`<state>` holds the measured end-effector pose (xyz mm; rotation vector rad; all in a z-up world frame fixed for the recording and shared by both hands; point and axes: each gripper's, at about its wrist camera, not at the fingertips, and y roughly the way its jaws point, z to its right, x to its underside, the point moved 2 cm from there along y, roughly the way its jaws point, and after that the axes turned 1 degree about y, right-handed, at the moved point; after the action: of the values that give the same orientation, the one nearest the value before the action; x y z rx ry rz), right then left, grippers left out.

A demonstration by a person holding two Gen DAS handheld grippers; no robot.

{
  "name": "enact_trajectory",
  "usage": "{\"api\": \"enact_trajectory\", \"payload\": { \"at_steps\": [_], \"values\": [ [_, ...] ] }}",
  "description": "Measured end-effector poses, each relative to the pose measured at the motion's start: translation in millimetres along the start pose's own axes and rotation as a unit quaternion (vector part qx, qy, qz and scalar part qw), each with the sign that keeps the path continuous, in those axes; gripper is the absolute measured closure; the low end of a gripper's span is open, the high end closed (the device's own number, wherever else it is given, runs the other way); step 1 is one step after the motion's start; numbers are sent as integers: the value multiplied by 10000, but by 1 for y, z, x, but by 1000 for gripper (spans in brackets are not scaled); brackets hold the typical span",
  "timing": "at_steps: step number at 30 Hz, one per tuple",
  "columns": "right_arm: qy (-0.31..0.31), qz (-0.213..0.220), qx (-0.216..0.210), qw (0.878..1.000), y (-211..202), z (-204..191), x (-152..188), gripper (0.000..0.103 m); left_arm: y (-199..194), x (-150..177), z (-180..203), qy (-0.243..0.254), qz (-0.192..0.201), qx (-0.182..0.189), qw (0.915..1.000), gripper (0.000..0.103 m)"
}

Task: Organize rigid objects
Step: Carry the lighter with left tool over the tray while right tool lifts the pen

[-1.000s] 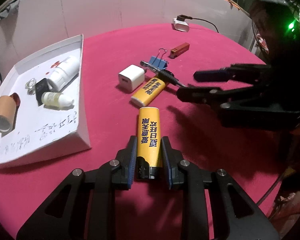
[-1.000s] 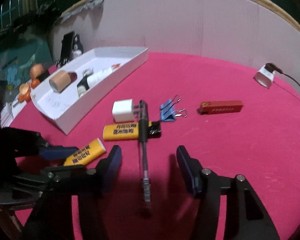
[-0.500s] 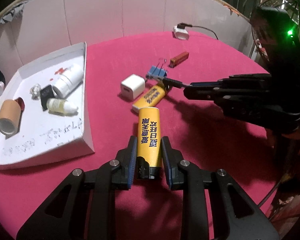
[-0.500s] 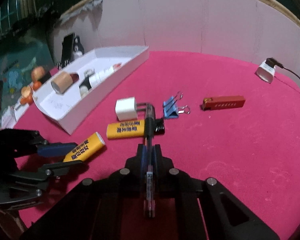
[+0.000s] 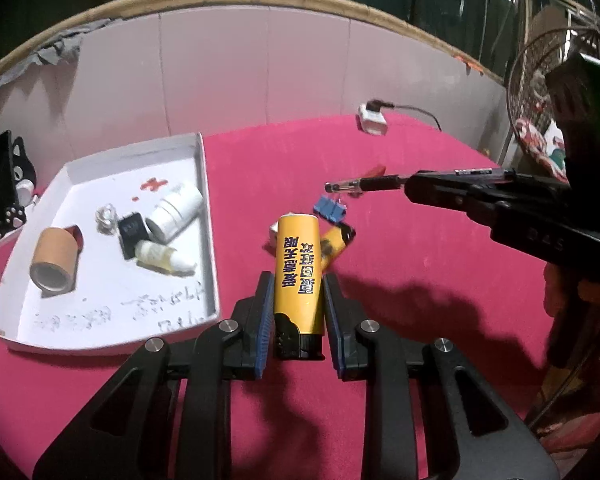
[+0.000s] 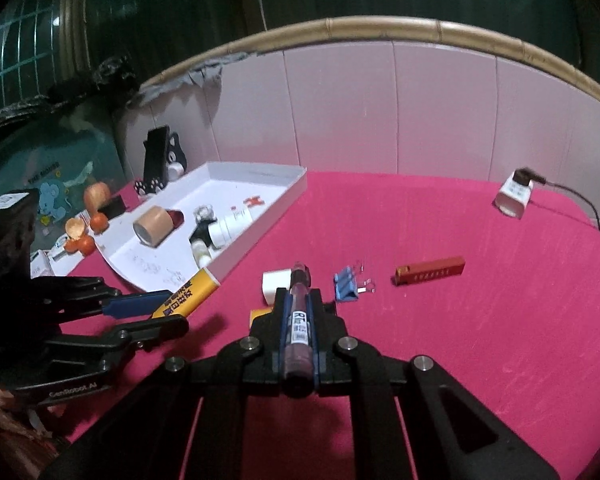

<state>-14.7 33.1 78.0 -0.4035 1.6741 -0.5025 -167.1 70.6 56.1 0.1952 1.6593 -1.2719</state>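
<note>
The red surface (image 5: 400,248) carries everything; along its left side sits the white tray (image 5: 210,216), holding a roll of brown tape (image 5: 54,260), a white bottle (image 5: 176,210), a small dropper bottle (image 5: 160,258), a small black item and a shiny scrap; beyond the tray's far corner a black cat-shaped phone stand (image 6: 160,160) stands near the pale wall.

The left tongs (image 5: 298,312) are clamped on a yellow lighter (image 5: 299,276), its black head toward the camera and its body lifted clear of the surface, just right of the tray's near corner; the right tongs (image 6: 299,320) are closed around a pen (image 6: 298,320), which lies along the fingers and points forward, raised above the loose items.

Under and beyond the held things, a 2nd yellow lighter (image 5: 332,250) lies on the surface, mostly hidden in both views; a white charger cube (image 6: 274,282) rests just behind it; a blue binder clip (image 6: 346,290) lies beside the cube to the right; a slim red-brown lighter (image 6: 430,271) sits further right, well apart from the tray; a white plug with a black cable (image 6: 514,196) sits at the far edge.
</note>
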Motion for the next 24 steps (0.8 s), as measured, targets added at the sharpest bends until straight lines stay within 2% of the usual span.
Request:
{"api": "enact_trajectory", "payload": {
  "at_steps": [8, 24],
  "values": [
    [-258, 304, -59, 9992, -17, -17, -19, 97, -32, -20, -21, -183, 528, -248, 9981, 79],
    [-859, 640, -274, 9939, -23, -66, -51, 97, -72, -22, -61, -515, 1003, -716, 9910, 79]
  ]
}}
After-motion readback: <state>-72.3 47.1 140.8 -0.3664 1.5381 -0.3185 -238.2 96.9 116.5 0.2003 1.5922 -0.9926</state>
